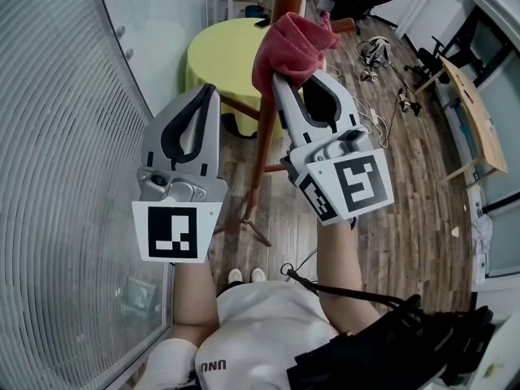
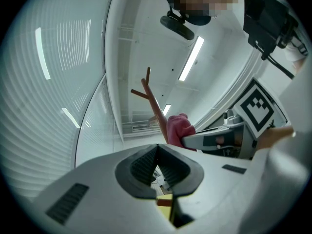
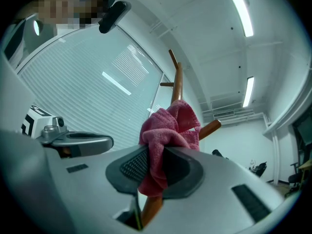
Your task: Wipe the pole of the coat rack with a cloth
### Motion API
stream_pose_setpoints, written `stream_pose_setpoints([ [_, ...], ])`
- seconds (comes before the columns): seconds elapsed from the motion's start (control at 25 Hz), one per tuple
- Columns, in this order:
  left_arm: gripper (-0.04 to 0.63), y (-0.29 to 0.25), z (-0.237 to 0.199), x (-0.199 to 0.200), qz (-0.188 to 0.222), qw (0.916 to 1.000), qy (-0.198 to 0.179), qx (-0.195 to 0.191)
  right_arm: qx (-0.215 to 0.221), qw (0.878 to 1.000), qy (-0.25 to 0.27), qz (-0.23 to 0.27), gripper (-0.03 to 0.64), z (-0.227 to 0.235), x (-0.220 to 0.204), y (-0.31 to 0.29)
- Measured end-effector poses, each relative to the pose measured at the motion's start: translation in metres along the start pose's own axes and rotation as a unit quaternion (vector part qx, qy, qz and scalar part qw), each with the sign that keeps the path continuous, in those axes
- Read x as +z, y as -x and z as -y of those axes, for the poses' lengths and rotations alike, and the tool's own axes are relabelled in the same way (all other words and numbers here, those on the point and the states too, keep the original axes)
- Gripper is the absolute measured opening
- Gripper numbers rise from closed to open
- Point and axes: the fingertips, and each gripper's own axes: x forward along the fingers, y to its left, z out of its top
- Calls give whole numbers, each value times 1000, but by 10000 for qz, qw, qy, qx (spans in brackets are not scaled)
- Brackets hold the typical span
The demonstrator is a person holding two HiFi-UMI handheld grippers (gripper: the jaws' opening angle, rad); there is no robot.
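Jaws of the left tool point(image 1: 213, 94) meet with nothing between them; the tool is held free, just left of the coat rack pole point(image 1: 262, 145). Right tool point(image 1: 296, 80) clamps a pink cloth point(image 1: 292, 43), bunched and pressed against the pole beside a side peg point(image 1: 345, 25). Pole is reddish-brown, upright. Beyond stands a round yellow-covered table point(image 1: 213, 51) on plank floor point(image 1: 406, 185).

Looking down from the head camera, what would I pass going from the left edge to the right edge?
Window blinds → left gripper → coat rack pole → right gripper holding the pink cloth → wooden desk.
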Motion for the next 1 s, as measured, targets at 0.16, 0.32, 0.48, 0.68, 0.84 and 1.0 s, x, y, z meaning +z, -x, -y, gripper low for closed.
stream_pose_setpoints([
  [0.16,12,1,0,-1,-12,10000,-3,6,-3,10000,-20,-32,74,0,-3,1],
  [0.32,13,2,-1,-4,-40,10000,22,18,-14,10000,-42,-79,74,-1,-7,2],
  [0.48,12,2,-2,-7,-68,9999,79,39,-19,9999,-65,-149,74,-2,-12,3],
  [0.68,13,3,2,-10,-107,9999,93,-1,-7,9997,-87,-232,74,-3,-19,6],
  [0.84,13,4,3,-14,-158,9998,126,2,0,9995,-112,-292,75,-4,-24,7],
  [1.0,13,5,3,-16,-190,9997,145,10,-1,9993,-146,-337,74,-5,-29,8],
])
